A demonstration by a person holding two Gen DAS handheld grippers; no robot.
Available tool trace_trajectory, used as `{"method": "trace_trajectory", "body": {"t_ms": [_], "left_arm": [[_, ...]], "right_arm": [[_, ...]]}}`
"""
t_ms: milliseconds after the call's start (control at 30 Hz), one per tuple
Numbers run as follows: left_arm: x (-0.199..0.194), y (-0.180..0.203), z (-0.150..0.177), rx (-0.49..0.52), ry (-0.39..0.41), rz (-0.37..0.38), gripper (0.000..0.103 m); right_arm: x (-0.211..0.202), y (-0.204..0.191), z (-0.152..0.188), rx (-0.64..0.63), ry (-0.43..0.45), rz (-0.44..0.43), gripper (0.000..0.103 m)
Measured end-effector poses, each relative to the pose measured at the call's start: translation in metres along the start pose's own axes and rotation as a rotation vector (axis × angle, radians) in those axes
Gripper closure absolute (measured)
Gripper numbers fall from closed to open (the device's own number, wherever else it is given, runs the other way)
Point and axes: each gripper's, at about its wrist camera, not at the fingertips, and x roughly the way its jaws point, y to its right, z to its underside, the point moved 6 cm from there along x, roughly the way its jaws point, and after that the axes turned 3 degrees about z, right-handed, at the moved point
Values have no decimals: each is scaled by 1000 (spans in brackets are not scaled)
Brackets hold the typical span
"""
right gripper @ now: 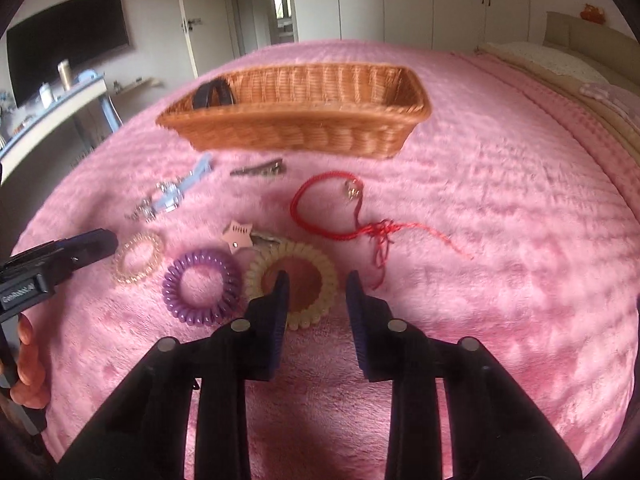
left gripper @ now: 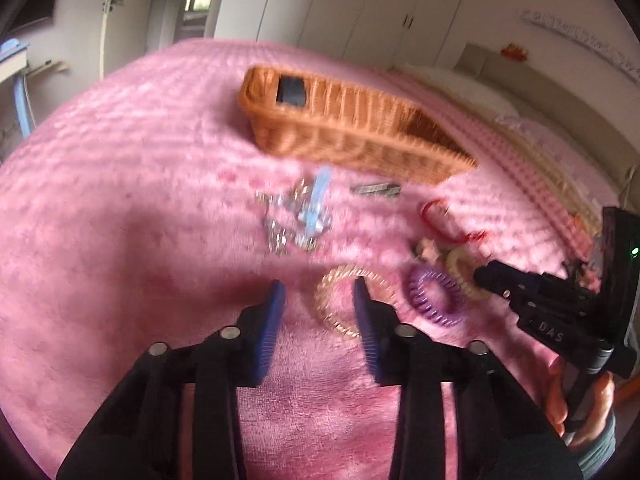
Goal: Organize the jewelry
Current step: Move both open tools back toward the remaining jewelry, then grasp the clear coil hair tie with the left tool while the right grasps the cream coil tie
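Observation:
Jewelry lies on a pink plush blanket in front of a wicker basket (right gripper: pixel 296 120) that holds a dark item (right gripper: pixel 212 94). My left gripper (left gripper: pixel 319 296) is open. Its right finger stands inside a clear gold coil ring (left gripper: pixel 340 270), and the ring's left side lies between the pads, untouched. My right gripper (right gripper: pixel 317 288) is open too. Its left finger is over the middle of a cream coil ring (right gripper: pixel 320 258), whose right side sits in the gap. Between the two rings lies a purple coil ring (right gripper: pixel 202 288). Farther back are a red string bracelet (right gripper: pixel 294 206), a pink star clip (right gripper: pixel 238 236), a grey hair clip (right gripper: pixel 258 170) and a blue and silver piece (right gripper: pixel 176 192).
The pink blanket (right gripper: pixel 500 220) covers a bed, with pillows (right gripper: pixel 560 64) at the far right. A desk (right gripper: pixel 52 116) and a dark screen (right gripper: pixel 68 36) stand to the left, wardrobes behind. A person's hand (right gripper: pixel 28 356) holds the left gripper's handle.

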Motion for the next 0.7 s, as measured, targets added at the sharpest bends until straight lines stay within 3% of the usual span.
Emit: {"method": "trace_trajectory", "body": {"t_ms": [267,400,533,700], "left_arm": [[10,9,4,86,-24,-94,71],[11,14,5,126,-24,-142,72],[9,17,6,143,-15,-137,93],[5,19,6,140,10,-118,94]], "right_arm": [[16,-3,-4,-16,-38,50,77],[14,-12,-3,-69,-25,67,90],[10,-13,-3,-74,-8,51,92],[-5,-14,-5,-71,49,20,93]]}}
